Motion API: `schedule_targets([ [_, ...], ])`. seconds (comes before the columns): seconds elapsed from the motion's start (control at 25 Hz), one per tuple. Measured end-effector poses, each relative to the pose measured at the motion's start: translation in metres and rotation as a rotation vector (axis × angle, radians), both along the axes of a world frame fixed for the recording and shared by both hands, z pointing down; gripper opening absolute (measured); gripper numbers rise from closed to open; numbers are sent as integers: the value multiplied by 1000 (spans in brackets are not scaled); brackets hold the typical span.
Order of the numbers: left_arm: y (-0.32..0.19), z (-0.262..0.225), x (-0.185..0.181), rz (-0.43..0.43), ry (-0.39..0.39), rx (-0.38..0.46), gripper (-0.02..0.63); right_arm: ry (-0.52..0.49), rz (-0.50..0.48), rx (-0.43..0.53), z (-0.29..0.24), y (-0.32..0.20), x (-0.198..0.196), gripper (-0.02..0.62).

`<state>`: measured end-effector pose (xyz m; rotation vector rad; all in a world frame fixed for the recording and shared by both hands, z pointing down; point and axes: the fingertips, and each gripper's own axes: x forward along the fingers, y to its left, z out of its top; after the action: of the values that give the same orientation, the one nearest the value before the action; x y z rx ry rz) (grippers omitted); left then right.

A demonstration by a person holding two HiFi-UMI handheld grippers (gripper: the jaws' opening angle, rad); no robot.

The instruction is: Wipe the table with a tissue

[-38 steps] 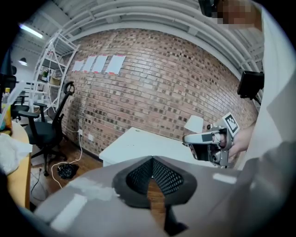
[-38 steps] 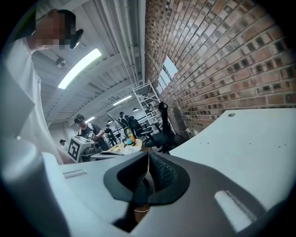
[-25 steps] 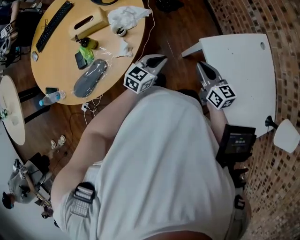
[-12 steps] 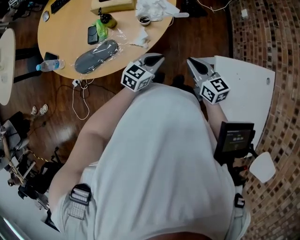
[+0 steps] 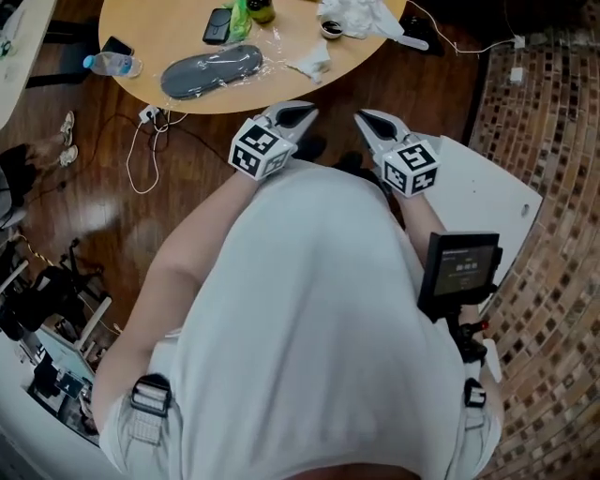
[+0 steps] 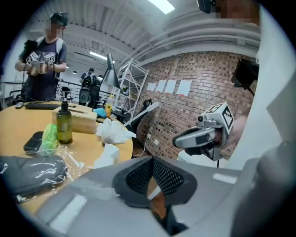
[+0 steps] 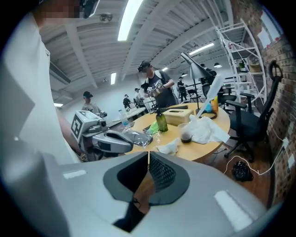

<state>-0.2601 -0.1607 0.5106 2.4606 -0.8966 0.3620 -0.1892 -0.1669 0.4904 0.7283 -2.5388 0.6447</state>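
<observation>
L gripper [image 5: 302, 113] & R gripper [image 5: 367, 120] — jaws together, empty; tissue [image 5: 312, 64], bottle [image 7: 161, 122] on table [image 5: 150, 42] ahead.

HEAD AND HAND CAMERAS: The head camera looks steeply down from the top of the person [image 5: 309, 319], close over the shirt and shoulders. The round table [image 5: 155, 28] is cut by the frame's upper edge, and the left gripper [image 5: 302, 112] and right gripper [image 5: 364, 118] sit just below it. A wide-angle camera rides each gripper, set close behind its jaws and facing along them, nearly level. The left one faces the brick wall [image 6: 194, 111], with the table at its left. The right one faces across the table into the room. All three views share that table, and each gripper camera also catches the other gripper.
</observation>
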Motion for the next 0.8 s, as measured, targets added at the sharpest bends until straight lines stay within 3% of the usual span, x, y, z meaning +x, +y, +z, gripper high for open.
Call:
schedule_targets([
  [0.32,21,-6,-64,-208,-4,8,5,140,-158,39,31,-29,-44,64],
  [0.6,50,3,-98,-365,-5,-32,5,223,-212,75,60,-70,-82,133],
  [0.8,61,3,-115,-424,-15,-30,5,264,-206,57,92,-97,-101,216],
])
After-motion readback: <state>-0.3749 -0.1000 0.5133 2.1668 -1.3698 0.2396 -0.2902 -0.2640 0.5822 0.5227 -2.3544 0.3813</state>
